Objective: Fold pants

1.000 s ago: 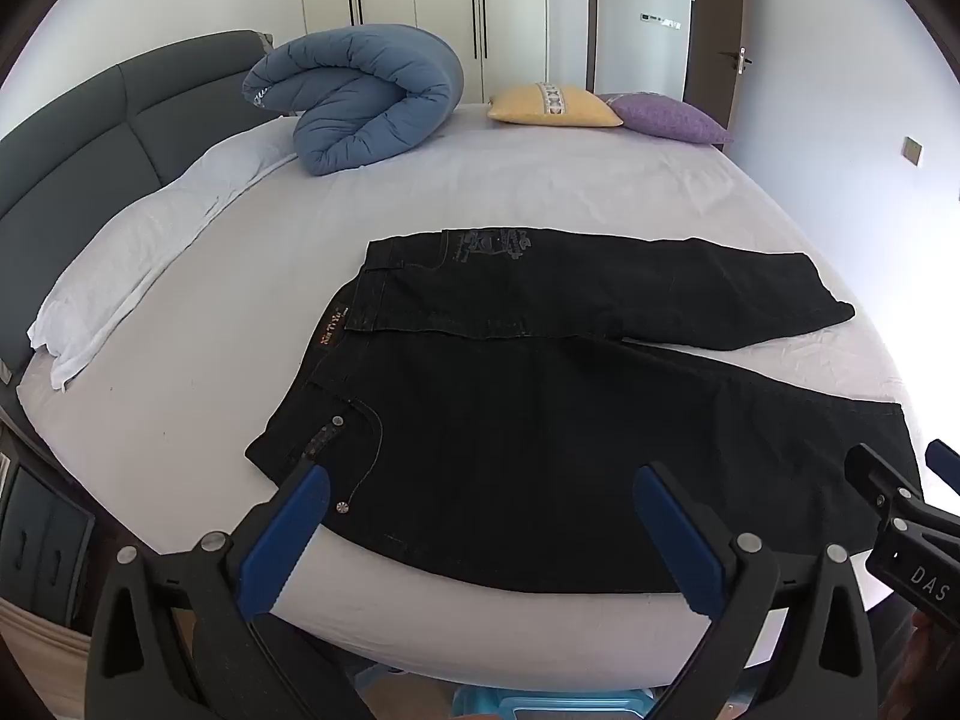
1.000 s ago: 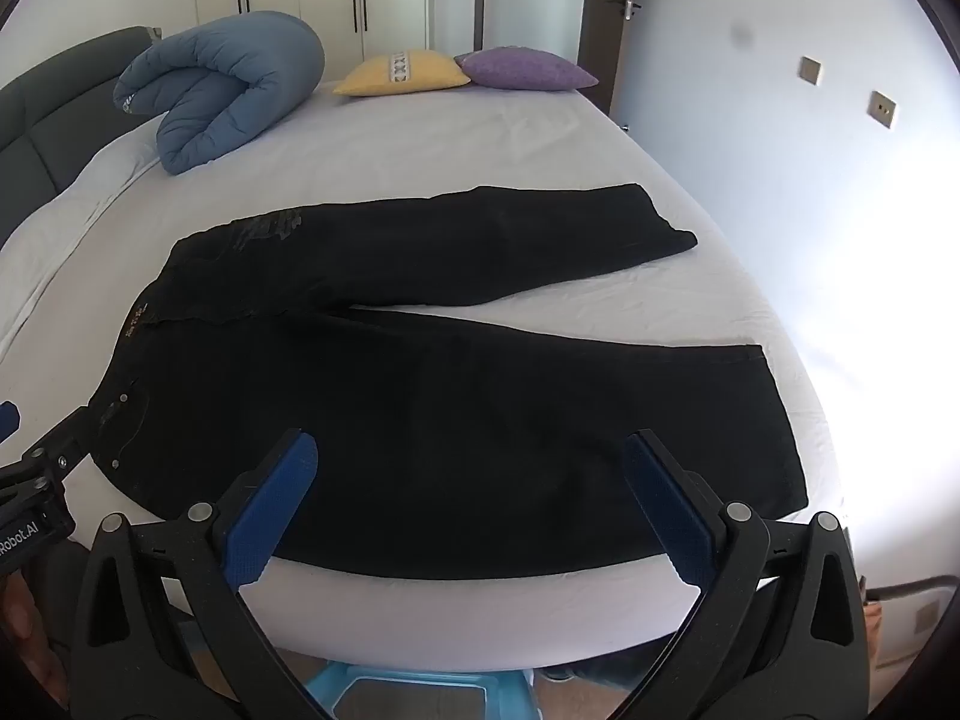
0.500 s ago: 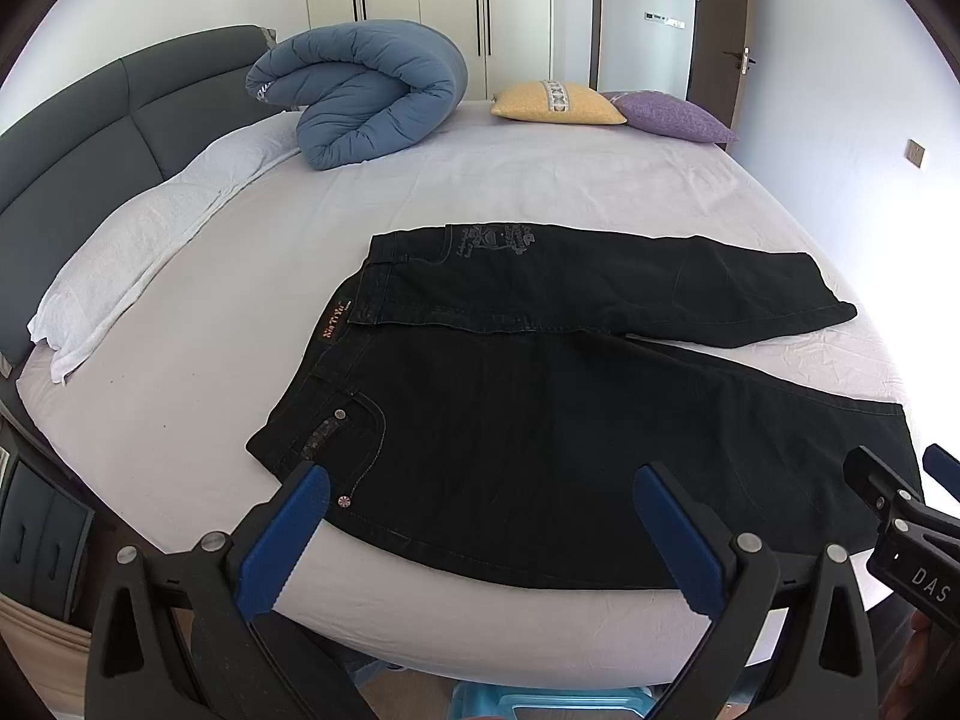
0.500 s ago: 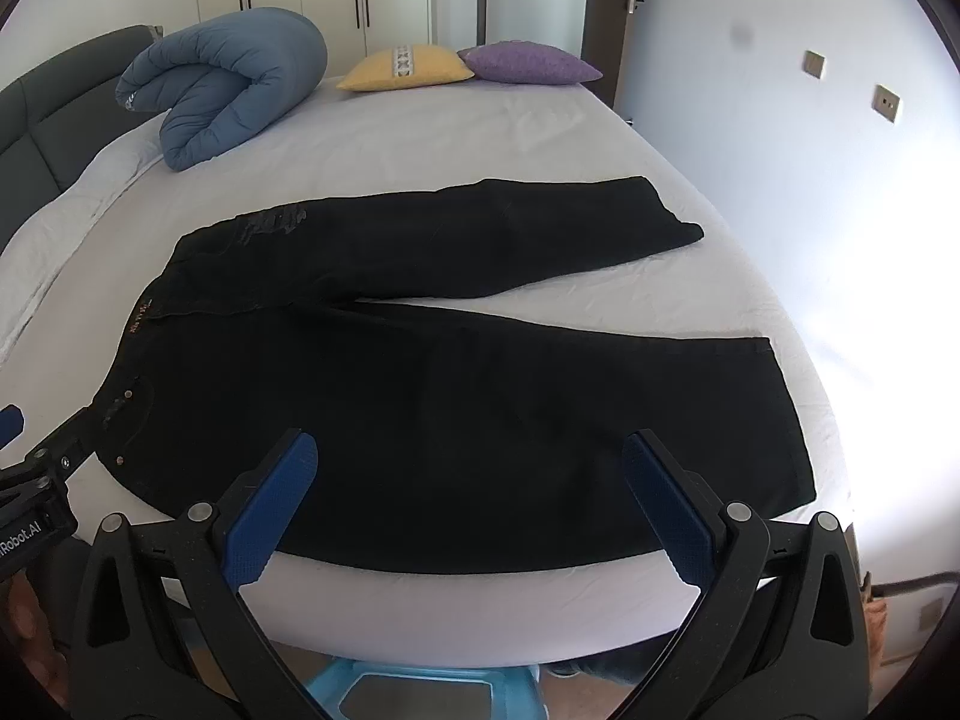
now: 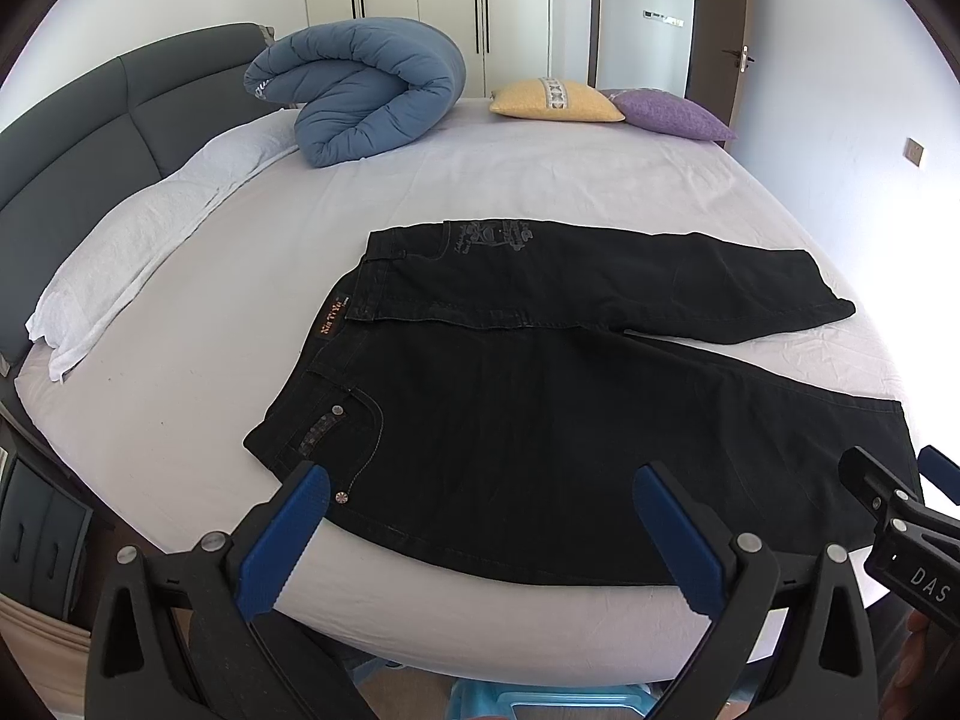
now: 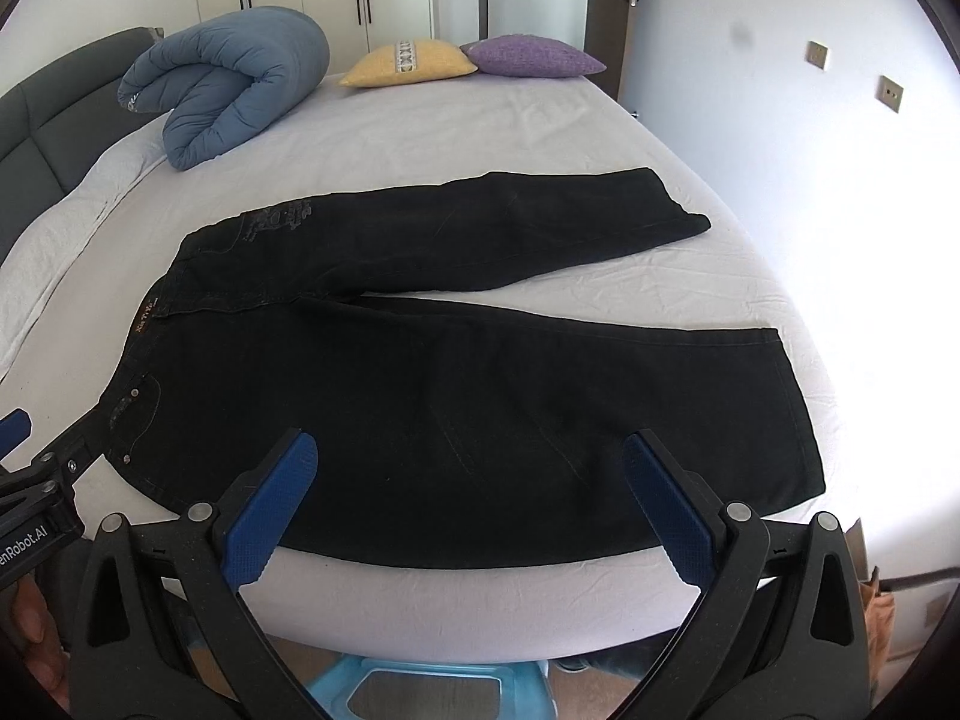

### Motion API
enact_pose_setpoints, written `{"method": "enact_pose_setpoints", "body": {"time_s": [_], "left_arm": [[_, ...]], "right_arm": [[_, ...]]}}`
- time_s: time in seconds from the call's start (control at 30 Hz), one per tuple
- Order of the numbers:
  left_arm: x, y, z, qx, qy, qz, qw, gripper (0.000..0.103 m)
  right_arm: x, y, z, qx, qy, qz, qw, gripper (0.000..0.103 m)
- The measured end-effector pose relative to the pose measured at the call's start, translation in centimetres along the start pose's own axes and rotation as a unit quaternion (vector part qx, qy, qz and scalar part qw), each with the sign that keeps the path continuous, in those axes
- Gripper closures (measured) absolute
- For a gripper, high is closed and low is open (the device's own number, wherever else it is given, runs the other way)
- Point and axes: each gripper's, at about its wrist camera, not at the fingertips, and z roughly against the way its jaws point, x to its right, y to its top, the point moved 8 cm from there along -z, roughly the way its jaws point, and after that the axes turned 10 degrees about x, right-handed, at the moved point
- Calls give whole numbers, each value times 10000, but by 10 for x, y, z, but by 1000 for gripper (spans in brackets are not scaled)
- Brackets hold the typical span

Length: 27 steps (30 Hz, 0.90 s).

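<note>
Bed (image 5: 540,180), white sheet, contents listed from its left edge to its right.

1. Headboard (image 5: 90,114), dark grey, padded, along the left edge.
2. Pillow (image 5: 144,240), white, lying flat along the left edge just beside the headboard.
3. Duvet (image 5: 360,90), blue, rolled into a loose bundle, at the far left corner; one end touches the pillow.
4. Pants (image 5: 540,408), black, spread flat across the near half of the bed. Waistband towards the left, both legs running to the right. Near leg lies along the near edge, its hem close to the right edge. Far leg is angled away from it, a wedge of bare sheet between the two below the crotch. An orange-lettered label shows at the waistband; a pale printed motif shows on the far hip.
5. Yellow cushion (image 5: 555,99), at the far edge, right of the duvet.
6. Purple cushion (image 5: 672,114), touching the yellow cushion on its right.

Tools, both held off the near edge, apart from the pants:
- Left gripper (image 5: 480,495), blue pads, jaws spread wide, holding nothing, facing the waist end.
- Right gripper (image 6: 468,462), blue pads, jaws spread wide, holding nothing, facing the near leg.

Below the near edge: a light blue stool (image 6: 420,684), partly hidden.
</note>
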Motion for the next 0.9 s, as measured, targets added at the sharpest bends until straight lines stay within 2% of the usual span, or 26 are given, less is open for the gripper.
{"method": "enact_pose_setpoints", "body": {"time_s": [0.9], "left_arm": [[4, -3, 2, -8, -50, 26, 10000, 0]], "right_arm": [[-3, -2, -2, -56, 56, -9, 10000, 0]]}}
